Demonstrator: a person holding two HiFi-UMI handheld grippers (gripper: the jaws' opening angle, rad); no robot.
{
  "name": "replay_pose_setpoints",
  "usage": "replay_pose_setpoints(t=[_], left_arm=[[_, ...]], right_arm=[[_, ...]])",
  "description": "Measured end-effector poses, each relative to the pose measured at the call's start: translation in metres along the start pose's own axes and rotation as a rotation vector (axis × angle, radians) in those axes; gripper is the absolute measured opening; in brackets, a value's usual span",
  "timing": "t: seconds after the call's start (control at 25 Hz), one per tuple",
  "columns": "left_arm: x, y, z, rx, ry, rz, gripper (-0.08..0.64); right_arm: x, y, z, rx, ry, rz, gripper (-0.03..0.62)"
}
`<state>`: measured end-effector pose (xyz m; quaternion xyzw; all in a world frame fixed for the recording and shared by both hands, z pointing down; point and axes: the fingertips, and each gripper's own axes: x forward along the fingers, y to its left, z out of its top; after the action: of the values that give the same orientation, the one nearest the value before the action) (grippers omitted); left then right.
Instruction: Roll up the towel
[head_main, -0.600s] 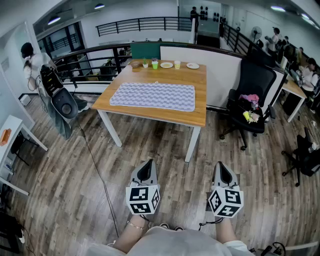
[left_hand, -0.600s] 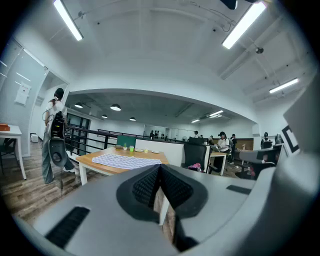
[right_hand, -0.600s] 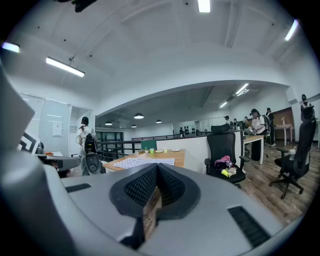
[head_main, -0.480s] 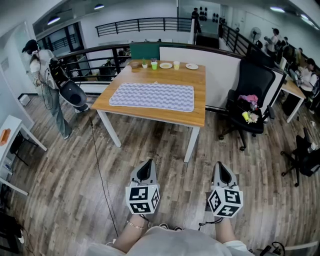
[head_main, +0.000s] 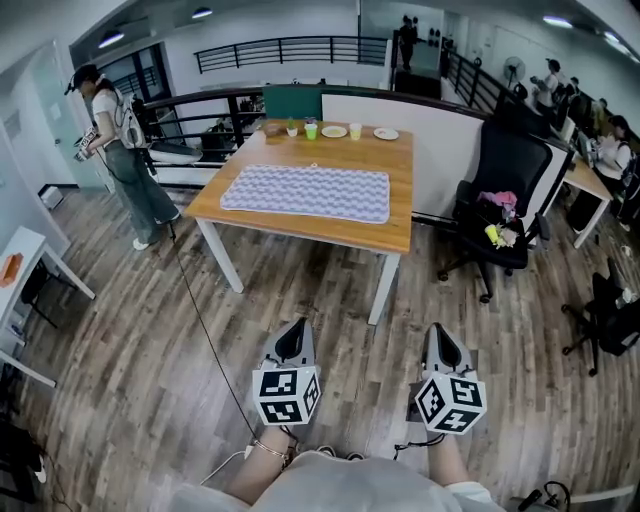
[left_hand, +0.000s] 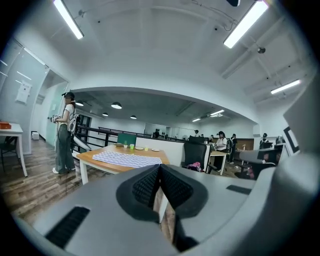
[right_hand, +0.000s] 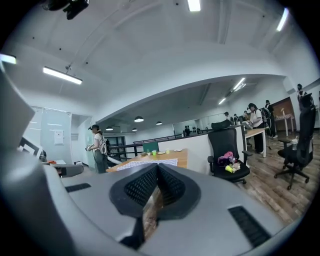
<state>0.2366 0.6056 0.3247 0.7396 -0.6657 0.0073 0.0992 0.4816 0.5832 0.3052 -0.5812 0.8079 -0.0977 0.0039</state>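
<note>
In the head view, your left gripper (head_main: 292, 332) and right gripper (head_main: 441, 332) sit side by side over the wooden floor. Both point ahead at the table (head_main: 300, 231), which stands well beyond the fingertips. Both pairs of fingers are pressed together with nothing in them, which is sensible, since nothing is within reach to grip. The one towel (head_main: 305, 192) lies spread flat along the table's near half, straight ahead of both tips. That flat, unrolled lie suggests the rolling has not begun. Past it, at the far edge, you have two plates (head_main: 333, 131) and two cups (head_main: 311, 129), kept clear of the cloth. One office chair (head_main: 505, 180) stands ahead and to the right of your right fingers, and one person (head_main: 115, 130) far off to the left of your left fingers.

In the left gripper view, the ribbed pads (left_hand: 147, 187) meet at the tip, and the towel (left_hand: 125, 159) shows beyond, slightly left.

In the right gripper view, the pads (right_hand: 172, 186) are likewise closed and empty, with the towel (right_hand: 148, 162) far ahead, just left.
</note>
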Motion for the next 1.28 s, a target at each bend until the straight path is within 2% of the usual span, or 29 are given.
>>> replay_pose_setpoints(t=[0.2,0.28,0.44,0.8,1.0,1.12,1.2,1.28], left_arm=[[-0.001,0.0,0.002,-0.035,-0.002,-0.005,0.007],[-0.002,-0.001,0.004,-0.042,-0.009,-0.015,0.066],[-0.003,-0.003,0.01,-0.029,-0.029,-0.026,0.111],[0.0,-0.002,0.025,-0.004,-0.071,-0.044,0.302],[0.004,0.004,0.024,0.005,-0.063,-0.035,0.405],[0.007,0.009,0.021,0.002,-0.067,-0.017,0.459],[0.01,0.012,0.019,-0.004,-0.067,-0.006,0.479],[0.013,0.016,0.018,-0.008,-0.065,0.004,0.489]], right_arm=[[-0.001,0.0,0.003,-0.012,-0.005,0.003,0.002],[-0.001,0.001,0.003,-0.013,-0.006,0.008,0.03],[0.0,0.002,0.007,-0.013,-0.017,0.015,0.062],[0.006,0.006,0.013,0.001,-0.05,0.028,0.234],[0.011,0.011,0.017,-0.012,-0.079,0.018,0.369],[0.014,0.011,0.018,-0.031,-0.107,-0.004,0.471],[0.016,0.011,0.017,-0.041,-0.111,-0.009,0.508],[0.02,0.012,0.016,-0.041,-0.108,-0.009,0.518]])
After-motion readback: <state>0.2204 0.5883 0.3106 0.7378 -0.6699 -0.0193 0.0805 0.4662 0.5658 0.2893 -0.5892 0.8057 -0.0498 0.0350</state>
